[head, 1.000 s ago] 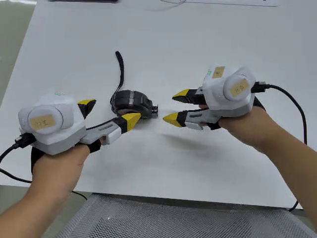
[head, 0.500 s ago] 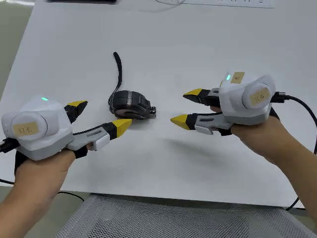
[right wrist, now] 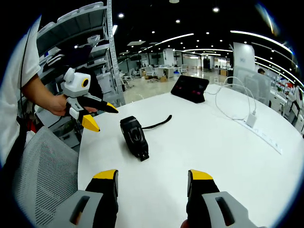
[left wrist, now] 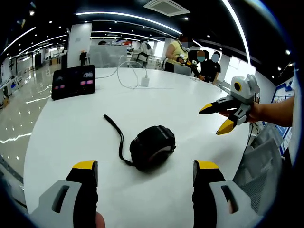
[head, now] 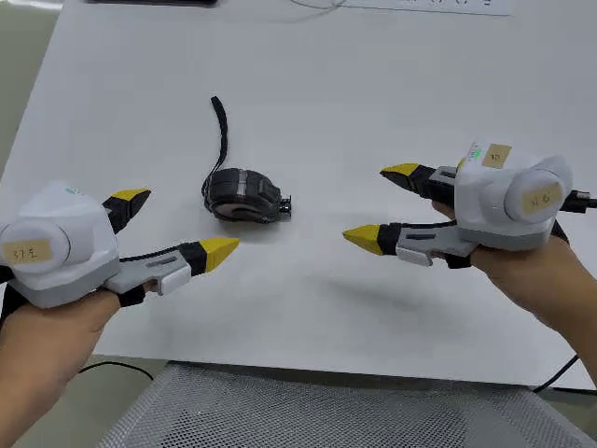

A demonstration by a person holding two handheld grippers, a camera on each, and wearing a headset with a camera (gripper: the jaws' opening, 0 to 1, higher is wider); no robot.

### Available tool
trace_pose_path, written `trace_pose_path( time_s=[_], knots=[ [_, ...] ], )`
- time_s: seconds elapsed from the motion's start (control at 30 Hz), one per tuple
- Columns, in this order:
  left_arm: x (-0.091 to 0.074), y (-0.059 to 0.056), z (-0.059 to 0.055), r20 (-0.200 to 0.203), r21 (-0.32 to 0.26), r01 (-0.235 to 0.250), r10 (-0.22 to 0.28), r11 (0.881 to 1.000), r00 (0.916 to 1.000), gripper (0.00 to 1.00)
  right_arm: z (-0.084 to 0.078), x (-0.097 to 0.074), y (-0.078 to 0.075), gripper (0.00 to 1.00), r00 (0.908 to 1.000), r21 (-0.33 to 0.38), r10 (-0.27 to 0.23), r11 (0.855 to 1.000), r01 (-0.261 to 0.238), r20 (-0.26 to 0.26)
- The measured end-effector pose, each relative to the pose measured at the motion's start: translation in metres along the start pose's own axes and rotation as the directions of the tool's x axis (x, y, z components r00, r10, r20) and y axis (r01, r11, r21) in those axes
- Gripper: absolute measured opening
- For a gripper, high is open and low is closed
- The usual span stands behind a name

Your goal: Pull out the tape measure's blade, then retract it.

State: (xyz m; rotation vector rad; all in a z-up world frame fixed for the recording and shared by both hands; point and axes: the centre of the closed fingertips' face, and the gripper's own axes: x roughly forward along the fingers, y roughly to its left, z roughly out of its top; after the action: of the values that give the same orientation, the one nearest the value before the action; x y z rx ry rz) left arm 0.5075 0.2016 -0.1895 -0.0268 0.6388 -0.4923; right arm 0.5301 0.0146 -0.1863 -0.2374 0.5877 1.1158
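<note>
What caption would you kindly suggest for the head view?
Open left gripper and open right gripper held either side of the tape measure lying on the white table.

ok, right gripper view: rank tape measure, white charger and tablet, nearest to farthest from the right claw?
1. Black round tape measure: just ahead, left of centre.
2. White charger block: off to the right, on its white cable.
3. Dark flat tablet: farthest back, near centre.

**Inspector:** Illumination?
**Assessor:** Bright, even; ceiling strip lights (left wrist: 118,14) overhead. Soft, faint shadows on the white table (head: 373,103), darkest under the tape measure (head: 244,196).
**Inspector:** Defects?
**Assessor:** Both gripper views bow heavily at edges; glossy floor (left wrist: 19,95) glares far left. Head view sharp.
</note>
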Motion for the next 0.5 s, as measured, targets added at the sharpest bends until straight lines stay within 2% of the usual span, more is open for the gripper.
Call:
trace_pose_path(
  time_s=[0.5],
  knots=[
    [-0.012,-0.002,-0.002,-0.014,0.053,0.046,-0.046,0.998,0.9989,0.92,-0.010,-0.025,0.001,0.71,0.9998,0.006,-0.021,1.000,0.022,-0.005]
  ],
)
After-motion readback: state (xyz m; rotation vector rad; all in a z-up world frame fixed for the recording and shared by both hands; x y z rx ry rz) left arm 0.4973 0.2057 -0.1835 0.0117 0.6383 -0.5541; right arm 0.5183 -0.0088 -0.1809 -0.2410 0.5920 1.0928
